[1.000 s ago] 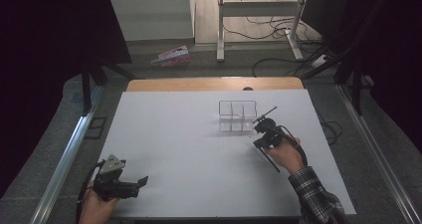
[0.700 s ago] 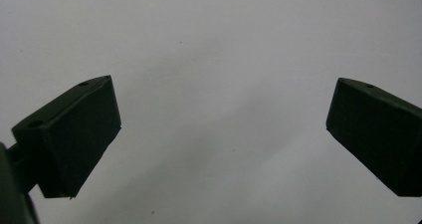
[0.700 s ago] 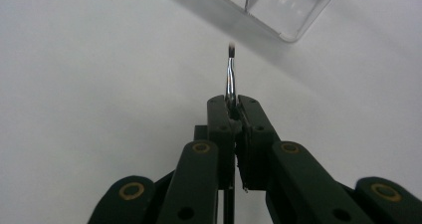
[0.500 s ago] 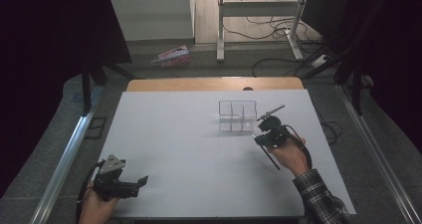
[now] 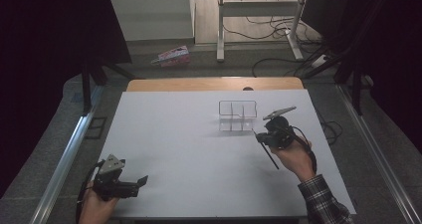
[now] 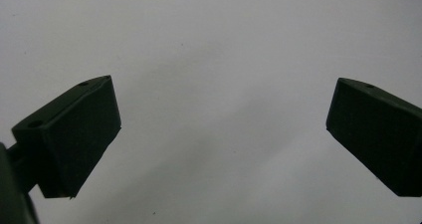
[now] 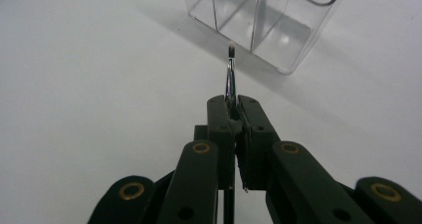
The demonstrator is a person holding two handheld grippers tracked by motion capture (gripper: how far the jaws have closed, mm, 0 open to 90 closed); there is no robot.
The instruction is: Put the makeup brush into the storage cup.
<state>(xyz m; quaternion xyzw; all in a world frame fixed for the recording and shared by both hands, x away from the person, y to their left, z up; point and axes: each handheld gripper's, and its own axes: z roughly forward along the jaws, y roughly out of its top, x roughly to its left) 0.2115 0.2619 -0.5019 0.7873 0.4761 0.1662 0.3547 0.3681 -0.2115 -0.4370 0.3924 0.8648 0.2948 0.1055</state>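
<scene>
You are working at a big white table [image 5: 189, 149]. A clear box [image 5: 238, 115] with little rooms inside is sitting near the far edge, toward the right side. Your right gripper [image 7: 232, 100] is hanging just in front of that box, and its jaws are squeezing tight on a thin brush [image 7: 230, 74], tip pointing at the box. Your left gripper [image 5: 141, 181] is resting by the near left corner, jaws wide apart, holding nothing. You are carrying the brush, I think. Next, you probably need to tip it upright and lower it slowly into one room.
</scene>
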